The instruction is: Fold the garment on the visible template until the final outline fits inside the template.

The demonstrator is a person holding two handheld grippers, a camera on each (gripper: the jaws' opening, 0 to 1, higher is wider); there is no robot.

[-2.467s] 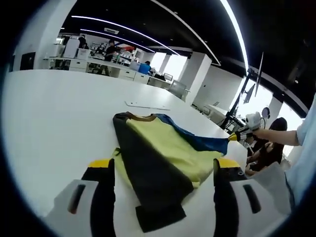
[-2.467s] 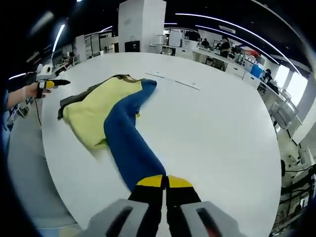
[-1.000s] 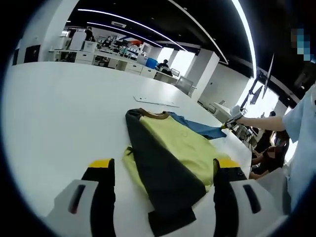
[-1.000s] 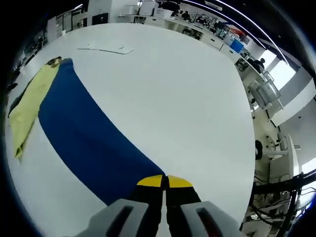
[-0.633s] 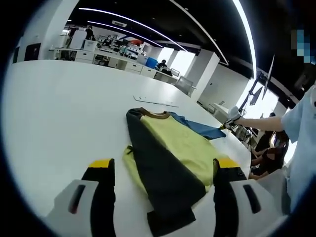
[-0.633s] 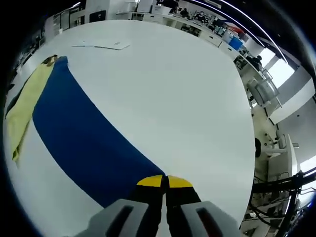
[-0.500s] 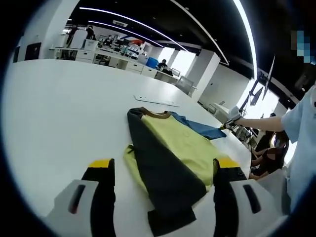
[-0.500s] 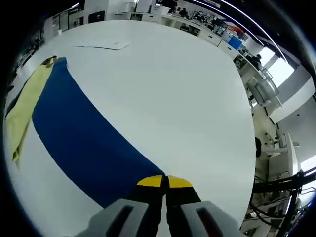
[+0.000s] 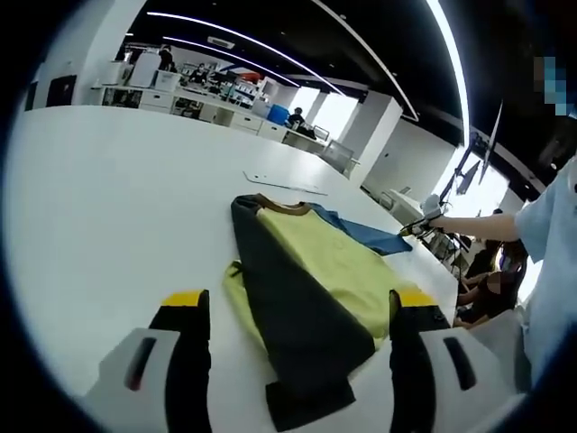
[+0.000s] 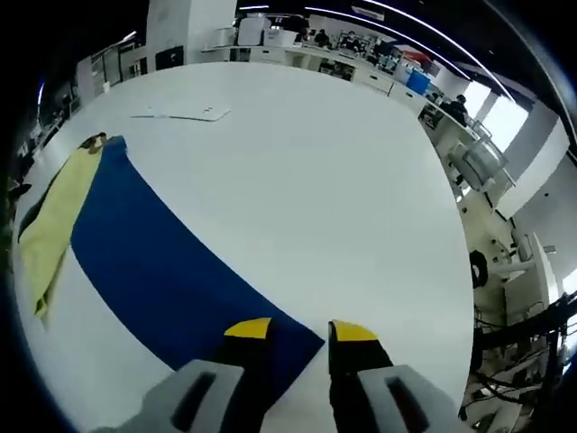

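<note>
A yellow garment with one blue and one black sleeve (image 9: 306,280) lies flat on the white bench (image 9: 108,207). Both the left claw (image 9: 293,311) and right claw (image 10: 293,334) are released. The stretched blue sleeve (image 10: 171,280) could bunch when regrasped.

In the right gripper view, the far end of the blue sleeve (image 10: 171,271) runs under the right gripper (image 10: 302,336), so its cuff is hidden behind the parted jaws. The yellow body of the garment (image 10: 54,225) is cut off at that view's left edge. In the left gripper view, the thin white flat template sheet (image 9: 284,184) is too small to make out.
</note>
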